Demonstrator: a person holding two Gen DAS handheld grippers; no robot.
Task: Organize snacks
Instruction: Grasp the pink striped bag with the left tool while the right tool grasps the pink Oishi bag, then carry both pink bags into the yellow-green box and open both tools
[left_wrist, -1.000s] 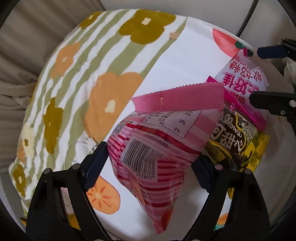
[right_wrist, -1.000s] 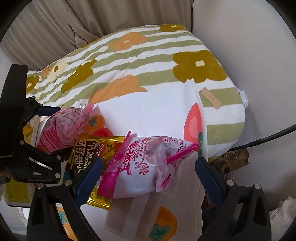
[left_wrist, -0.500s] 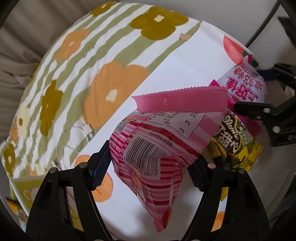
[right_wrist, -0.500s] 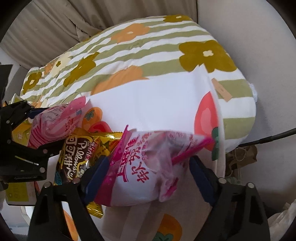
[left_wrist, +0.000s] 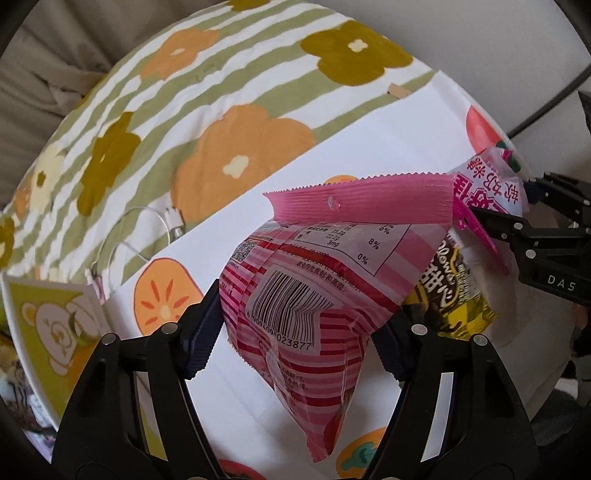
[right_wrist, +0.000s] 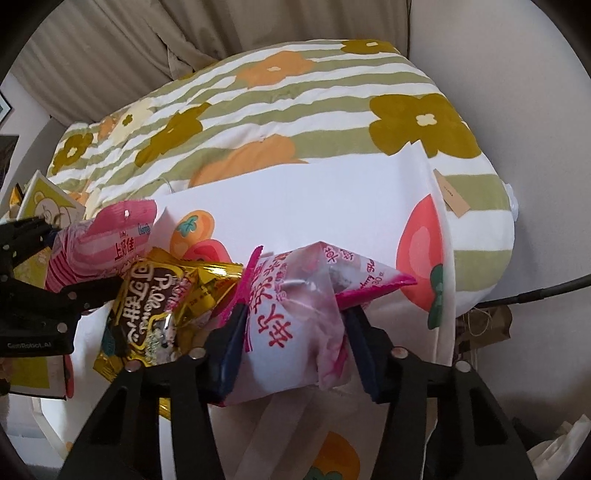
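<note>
My left gripper (left_wrist: 299, 332) is shut on a pink striped snack bag (left_wrist: 317, 288) with a barcode and holds it above the white fruit-print cloth (left_wrist: 369, 140). My right gripper (right_wrist: 293, 339) is shut on a white and pink snack bag (right_wrist: 295, 317) with red writing. A gold and brown snack bag (right_wrist: 151, 306) lies between the two bags on the cloth; it also shows in the left wrist view (left_wrist: 450, 291). The left gripper (right_wrist: 33, 295) and its pink striped bag (right_wrist: 92, 251) show at the left of the right wrist view. The right gripper's arm (left_wrist: 546, 243) shows at the right of the left wrist view.
A green-striped flower quilt (right_wrist: 295, 103) covers the bed behind the cloth. A yellow-green box with a bear print (left_wrist: 48, 317) lies at the left. A metal ring with a cord (left_wrist: 147, 229) lies on the quilt. A black cable (right_wrist: 535, 291) and a beige wall are at the right.
The right gripper has closed on the white and pink bag and lifted it. The left gripper, holding the striped bag, has shifted so the bear box comes into view.
</note>
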